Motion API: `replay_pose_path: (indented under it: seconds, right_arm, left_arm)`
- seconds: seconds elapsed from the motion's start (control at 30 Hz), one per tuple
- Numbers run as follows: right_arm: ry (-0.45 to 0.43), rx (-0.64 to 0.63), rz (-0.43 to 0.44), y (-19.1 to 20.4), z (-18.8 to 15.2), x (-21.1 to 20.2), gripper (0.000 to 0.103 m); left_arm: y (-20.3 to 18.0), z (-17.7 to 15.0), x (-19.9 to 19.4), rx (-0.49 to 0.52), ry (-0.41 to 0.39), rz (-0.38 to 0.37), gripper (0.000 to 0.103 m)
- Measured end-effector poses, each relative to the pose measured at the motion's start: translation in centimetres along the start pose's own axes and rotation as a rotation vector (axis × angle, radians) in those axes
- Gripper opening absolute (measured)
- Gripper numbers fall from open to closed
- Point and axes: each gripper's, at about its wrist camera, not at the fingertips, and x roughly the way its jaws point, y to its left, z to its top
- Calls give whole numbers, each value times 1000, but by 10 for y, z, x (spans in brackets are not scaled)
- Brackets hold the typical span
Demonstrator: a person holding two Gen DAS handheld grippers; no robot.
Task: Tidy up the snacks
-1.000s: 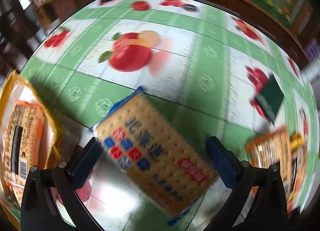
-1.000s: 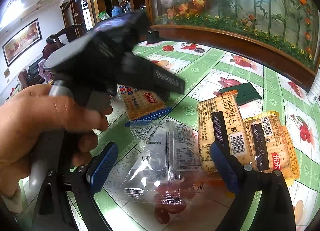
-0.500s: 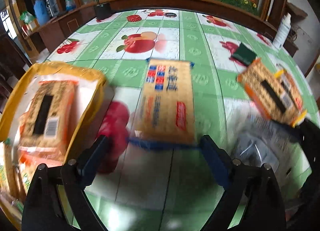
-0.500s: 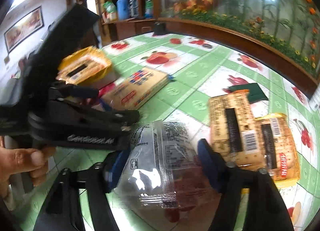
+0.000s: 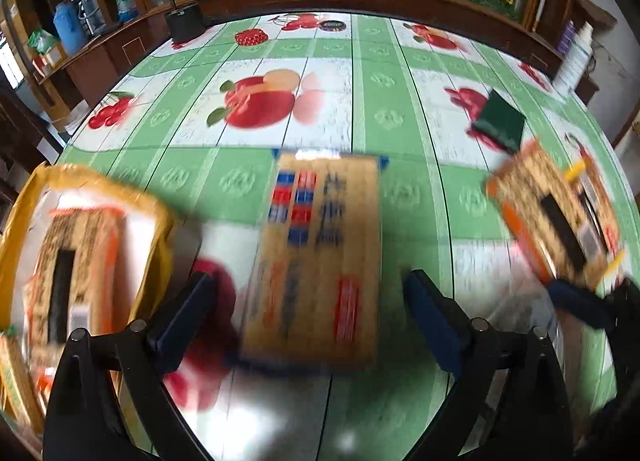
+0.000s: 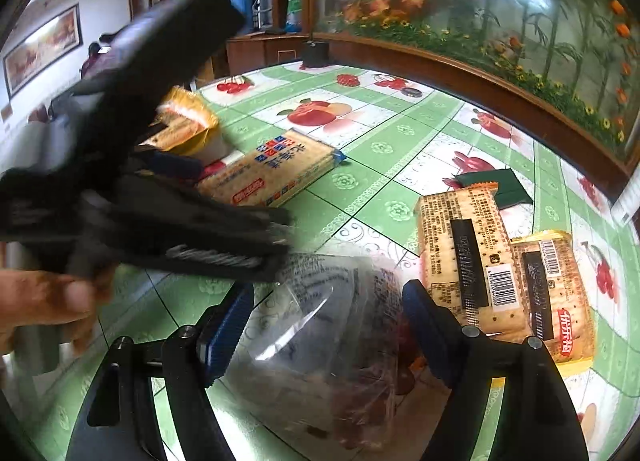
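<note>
A tan cracker pack with blue ends (image 5: 316, 253) lies flat on the fruit-print tablecloth (image 5: 360, 93), between the fingers of my left gripper (image 5: 308, 325). Its jaws are opening and there is a gap on both sides of the pack. In the right wrist view, my right gripper (image 6: 324, 325) has a clear bag of dark red snacks (image 6: 320, 341) bunched up between its pads. Its jaws are easing open a little but the pads still touch the bag. The same cracker pack (image 6: 276, 173) lies beyond the left gripper's black body (image 6: 160, 201).
A yellow container (image 5: 24, 197) with cracker packs inside stands at the left. Two orange-edged cracker packs (image 6: 468, 253) (image 6: 552, 293) lie to the right of the bag, with a dark green packet (image 6: 500, 185) behind them. A hand (image 6: 48, 301) holds the left gripper. A wooden ledge rims the table.
The left gripper swung round, so the cracker pack now lies straight between its fingers, and it pulled back slightly. The right jaws narrowed around the clear bag, which now bulges up.
</note>
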Motion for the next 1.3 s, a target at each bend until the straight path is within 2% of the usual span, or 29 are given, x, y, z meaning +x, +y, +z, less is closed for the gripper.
replay_pose_path:
  seconds: [0.07, 0.1, 0.13, 0.17, 0.2, 0.23, 0.33, 0.47, 0.6, 0.7, 0.93, 1.07, 1.23, 1.27, 1.3]
  right_arm:
    - [-4, 48, 4, -9, 1, 0, 75]
    - [-12, 72, 8, -13, 0, -1, 68]
    - [-19, 108, 14, -20, 0, -3, 66]
    - [-22, 127, 31, -24, -1, -4, 65]
    - [-24, 140, 42, -27, -2, -4, 65]
    - [-16, 144, 44, -28, -2, -4, 59]
    - [3, 138, 38, -25, -3, -8, 58]
    - [24, 158, 25, -25, -9, -17, 57]
    - [13, 234, 73, -31, -14, -32, 54]
    - [-24, 286, 122, -32, -16, -45, 53]
    - [-115, 339, 231, -15, -17, -69, 49]
    - [-158, 332, 262, 3, -17, -80, 47]
    - [-195, 323, 291, 26, -19, -90, 46]
    - [-197, 325, 300, 28, -20, -90, 45]
    - [-201, 327, 310, 30, -20, -90, 26]
  left_arm:
    - [-1, 5, 3, -5, -11, 0, 97]
    - [0, 5, 3, -10, -18, 2, 94]
    - [1, 4, 0, -17, -30, -8, 78]
    - [0, 3, -4, -19, -43, 0, 55]
    - [0, 0, -8, -24, -44, 4, 54]
    - [1, -4, -11, -29, -52, -3, 54]
    - [0, -17, -19, -25, -67, -22, 54]
    - [5, -40, -49, -34, -129, -42, 54]
    - [14, -65, -93, -41, -211, -54, 54]
    - [26, -83, -113, -55, -235, -55, 54]
    - [52, -118, -139, -61, -284, 26, 54]
    - [74, -133, -153, -91, -322, 80, 54]
    - [96, -146, -157, -134, -339, 105, 54]
    - [101, -148, -158, -140, -342, 113, 54]
    - [104, -150, -158, -145, -346, 119, 54]
